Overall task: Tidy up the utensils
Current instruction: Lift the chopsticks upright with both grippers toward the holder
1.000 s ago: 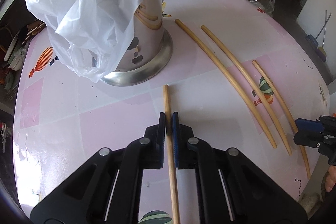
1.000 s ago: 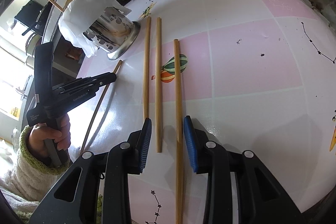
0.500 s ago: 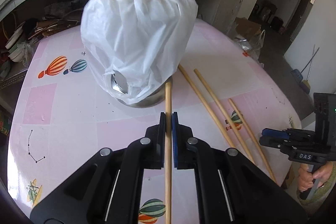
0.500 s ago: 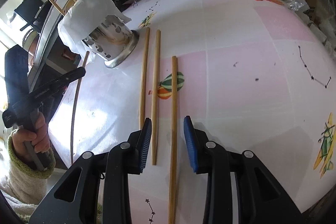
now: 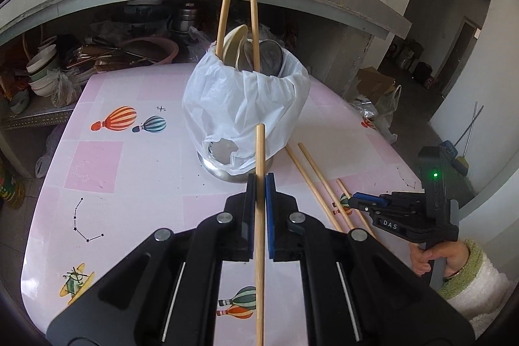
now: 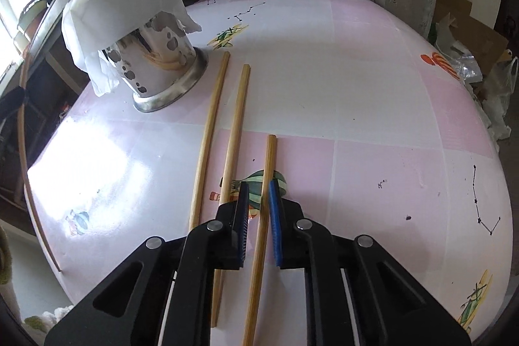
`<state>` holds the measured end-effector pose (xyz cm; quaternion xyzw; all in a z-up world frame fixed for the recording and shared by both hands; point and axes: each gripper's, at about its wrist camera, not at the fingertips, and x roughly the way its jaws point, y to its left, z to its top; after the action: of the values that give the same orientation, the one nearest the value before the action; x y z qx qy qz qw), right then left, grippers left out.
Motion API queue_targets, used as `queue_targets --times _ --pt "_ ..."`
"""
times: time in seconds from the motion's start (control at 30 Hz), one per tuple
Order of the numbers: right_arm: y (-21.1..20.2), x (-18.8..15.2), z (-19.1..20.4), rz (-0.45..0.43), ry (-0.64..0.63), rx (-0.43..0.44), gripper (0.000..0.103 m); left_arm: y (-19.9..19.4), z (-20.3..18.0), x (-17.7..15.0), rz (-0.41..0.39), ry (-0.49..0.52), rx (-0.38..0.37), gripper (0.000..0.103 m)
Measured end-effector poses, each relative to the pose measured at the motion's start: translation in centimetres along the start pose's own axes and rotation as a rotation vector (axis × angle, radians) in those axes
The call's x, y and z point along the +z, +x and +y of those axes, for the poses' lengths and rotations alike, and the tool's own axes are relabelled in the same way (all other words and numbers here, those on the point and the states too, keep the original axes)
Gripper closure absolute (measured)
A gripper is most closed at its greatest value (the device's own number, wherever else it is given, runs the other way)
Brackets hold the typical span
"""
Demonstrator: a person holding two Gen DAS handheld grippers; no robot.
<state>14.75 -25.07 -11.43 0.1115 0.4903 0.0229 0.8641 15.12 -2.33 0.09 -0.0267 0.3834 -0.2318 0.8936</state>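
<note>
- Pink-and-white checked tabletop (image 6: 373, 93), printed with balloons and constellations: used as the laying-out surface. 3 loose sticks are seen on it in the right wrist view, roughly parallel, all pointing toward the holder, presumably so each can be taken lengthwise.
- Perforated steel utensil holder (image 5: 227, 171), draped in a white plastic bag (image 5: 246, 99): stood upright near the far-left part of the table. 2 bamboo chopsticks (image 5: 223, 12) and several spoon bowls are already stood in its mouth, so it is judged to be the collection point.
- Left gripper (image 5: 259, 184): clenched on 1 long bamboo chopstick (image 5: 259, 216). The stick is held between the 2 pads, lengthwise along the fingers, its far tip projecting beyond the fingertips and overlapping the bag in the left wrist view. It appears lifted clear of the table and aimed toward the holder; a drop into the mouth is judged to need the tip raised above the bag's rim.
- Right gripper (image 6: 258, 200): its jaws have just been closing, and the rightmost table chopstick (image 6: 267, 171) is between them. A sliver of space is visible on either side of the stick, so pad contact cannot be confirmed; the stick lies flat on the table, running along the fingers, its far end well beyond the tips.
- The 2 other table chopsticks (image 6: 236, 125) lie just to the left of the jaws, outside them, the nearer one passing under the left finger.
- In the left wrist view the right gripper is held by a hand (image 5: 434, 255) in a green-cuffed fleece sleeve.
</note>
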Motion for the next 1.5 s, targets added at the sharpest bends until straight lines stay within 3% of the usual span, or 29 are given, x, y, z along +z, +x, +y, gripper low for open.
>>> queue_targets --times 0.17,0.33,0.93,1.2,1.5 --pt "0.3 -0.2 1.1 -0.001 -0.040 -0.053 0.096 -1.2 -0.2 0.3 -0.034 -0.003 -0.008 0.098" --pt "-1.0 -0.1 0.9 -0.034 -0.008 -0.043 0.097 -1.8 -0.3 0.6 -0.049 0.002 -0.006 0.098" --pt "-16.5 1.1 -1.6 -0.361 0.104 0.129 0.097 -6.4 -2.0 2.4 -0.156 0.045 -0.023 0.098" --pt "-19.7 3.2 -1.2 -0.462 0.082 0.212 0.097 -9.0 -3.7 6.2 -0.270 0.093 -0.031 0.098" --pt "-19.5 4.4 -0.7 -0.466 0.067 0.243 0.097 -11.9 -5.0 13.8 -0.461 0.132 -0.036 0.098"
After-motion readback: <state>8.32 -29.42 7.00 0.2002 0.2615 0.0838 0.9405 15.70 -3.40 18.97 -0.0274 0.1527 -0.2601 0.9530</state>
